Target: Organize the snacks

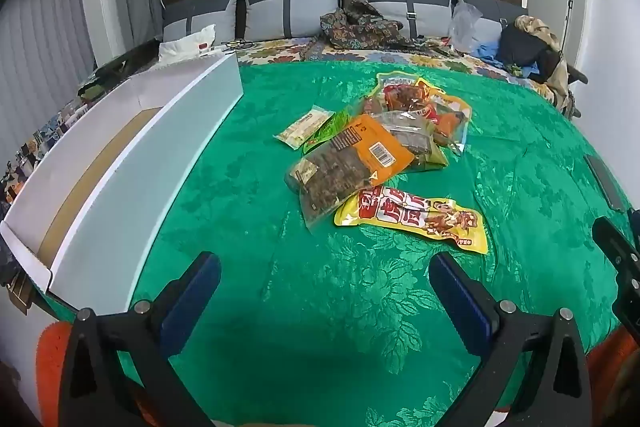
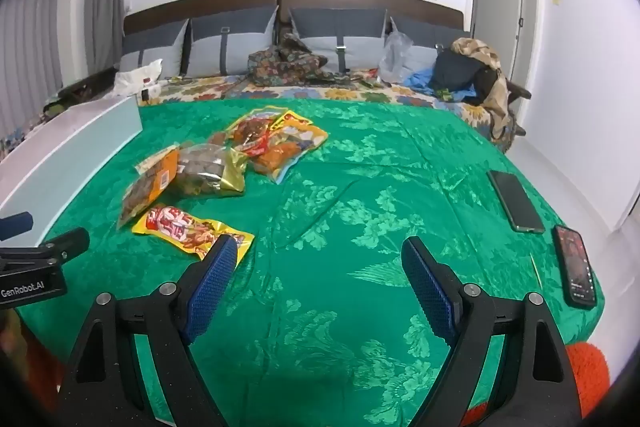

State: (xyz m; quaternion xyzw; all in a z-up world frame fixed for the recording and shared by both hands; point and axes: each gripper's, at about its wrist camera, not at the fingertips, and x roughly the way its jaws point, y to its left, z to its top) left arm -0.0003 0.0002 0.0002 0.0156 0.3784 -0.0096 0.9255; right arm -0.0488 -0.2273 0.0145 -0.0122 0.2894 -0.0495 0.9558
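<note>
Lying mid-bed on a glossy green brocade spread (image 1: pixel 320 307): crinkly plastic snack packs (image 1: pixel 376 143), perhaps seven, overlapping. One long white box (image 1: pixel 140 163) alongside, two flat phones (image 2: pixel 516 203). Left gripper (image 1: pixel 324 291) and right gripper (image 2: pixel 318 279) gape wide, empty.

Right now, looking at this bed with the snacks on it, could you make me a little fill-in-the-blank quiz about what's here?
1. The snack packets lie on a shiny ____ floral bedspread.
2. The long white cardboard box beside the pile holds ____ snack packets so far.
3. The packet nearest the tools, apart from the pile, is the flat ____ foil packet with red lettering.
4. Two dark ____ lie near the bedspread's right edge.

Missing words: green; no; yellow; phones
</note>
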